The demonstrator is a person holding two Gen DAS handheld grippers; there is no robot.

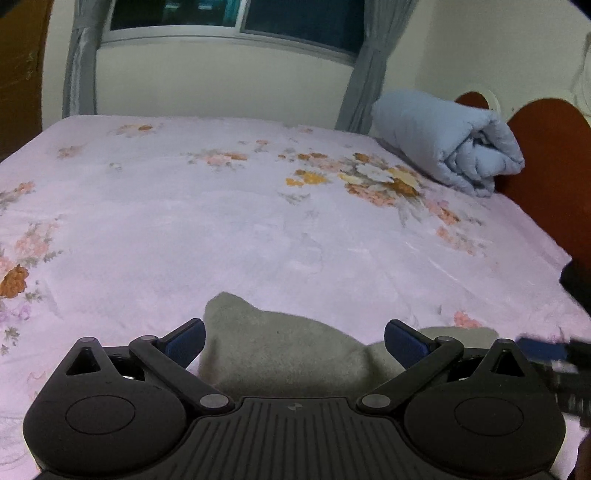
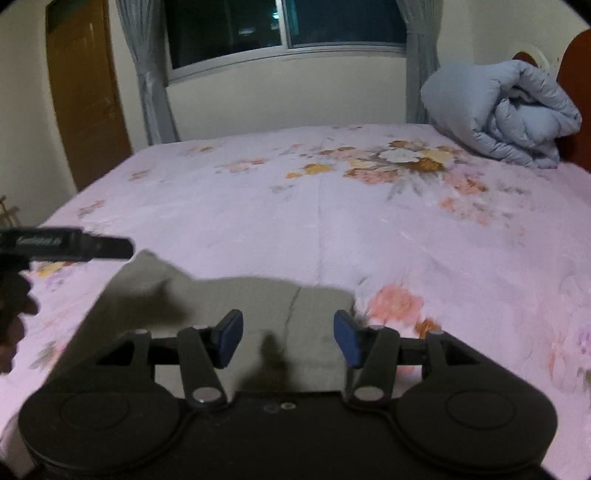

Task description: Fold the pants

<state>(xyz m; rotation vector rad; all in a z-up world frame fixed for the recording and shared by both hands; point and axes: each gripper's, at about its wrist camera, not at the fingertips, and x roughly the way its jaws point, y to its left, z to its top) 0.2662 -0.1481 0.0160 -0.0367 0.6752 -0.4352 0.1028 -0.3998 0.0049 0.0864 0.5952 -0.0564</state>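
Grey-olive pants lie flat at lower centre of both views, long axis left-right, directly under and ahead of both fingers | left gripper wide open, empty | right gripper wide open, empty, about equally near | floral pink bed | rolled blue quilt upper right | window top.

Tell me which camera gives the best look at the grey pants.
The right wrist view. There the pants spread across the pink floral bedspread, with their far edge and a raised corner visible beyond the open right gripper. The left wrist view shows only a smaller grey patch between the open left gripper's fingers.
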